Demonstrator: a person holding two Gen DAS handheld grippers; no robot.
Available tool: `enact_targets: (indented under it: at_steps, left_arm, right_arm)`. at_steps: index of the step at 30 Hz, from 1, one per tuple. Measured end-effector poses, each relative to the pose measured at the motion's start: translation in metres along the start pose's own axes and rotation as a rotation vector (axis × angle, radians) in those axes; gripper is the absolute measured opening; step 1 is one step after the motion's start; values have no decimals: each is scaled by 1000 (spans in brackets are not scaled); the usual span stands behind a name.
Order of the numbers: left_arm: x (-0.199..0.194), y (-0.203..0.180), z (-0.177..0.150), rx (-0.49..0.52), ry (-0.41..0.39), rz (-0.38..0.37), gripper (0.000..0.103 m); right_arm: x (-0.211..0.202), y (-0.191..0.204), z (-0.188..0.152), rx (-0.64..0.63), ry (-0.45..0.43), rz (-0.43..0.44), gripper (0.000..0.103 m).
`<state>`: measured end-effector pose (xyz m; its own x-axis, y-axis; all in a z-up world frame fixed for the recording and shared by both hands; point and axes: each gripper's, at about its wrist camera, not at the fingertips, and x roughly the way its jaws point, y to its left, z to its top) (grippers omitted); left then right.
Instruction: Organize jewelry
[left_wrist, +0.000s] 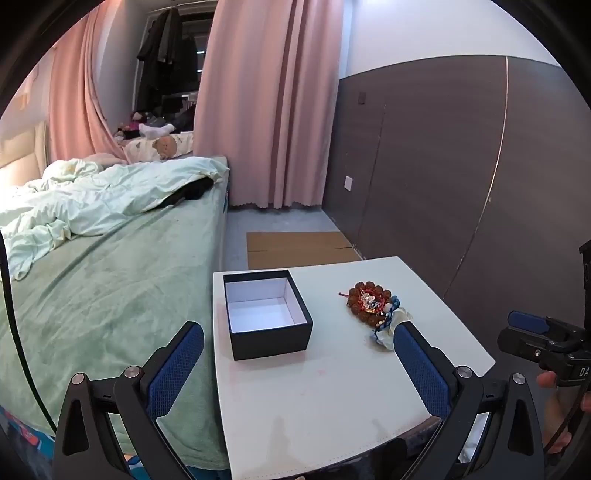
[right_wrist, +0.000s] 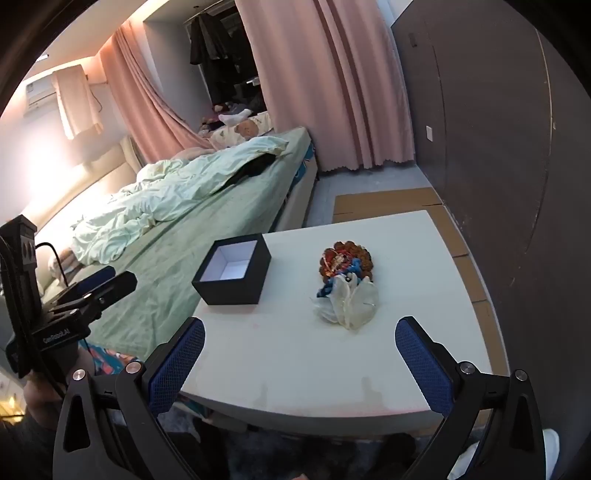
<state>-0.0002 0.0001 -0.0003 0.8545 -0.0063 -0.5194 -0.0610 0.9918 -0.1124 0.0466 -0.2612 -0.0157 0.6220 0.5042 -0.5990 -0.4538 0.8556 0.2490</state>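
An open black box with a white inside stands at the far left of the white table; it also shows in the right wrist view. A pile of jewelry lies to its right: a brown bead bracelet, a blue braided piece and a pale bow. My left gripper is open and empty, above the table's near part. My right gripper is open and empty, near the table's front edge, just short of the pile.
A bed with a green cover and a rumpled quilt runs along the table's left side. Flat cardboard lies on the floor behind the table. A dark panelled wall stands on the right, pink curtains behind.
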Motion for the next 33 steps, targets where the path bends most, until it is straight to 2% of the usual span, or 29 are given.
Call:
enact_targets:
  at_steps: [14, 33]
  left_arm:
    - [4, 5, 0, 2, 9, -4, 103]
    - [5, 1, -1, 11, -4, -11, 103]
  right_arm:
    - [1, 7, 10, -12, 0, -25, 103]
    - [-1, 2, 5, -25, -40, -45, 103]
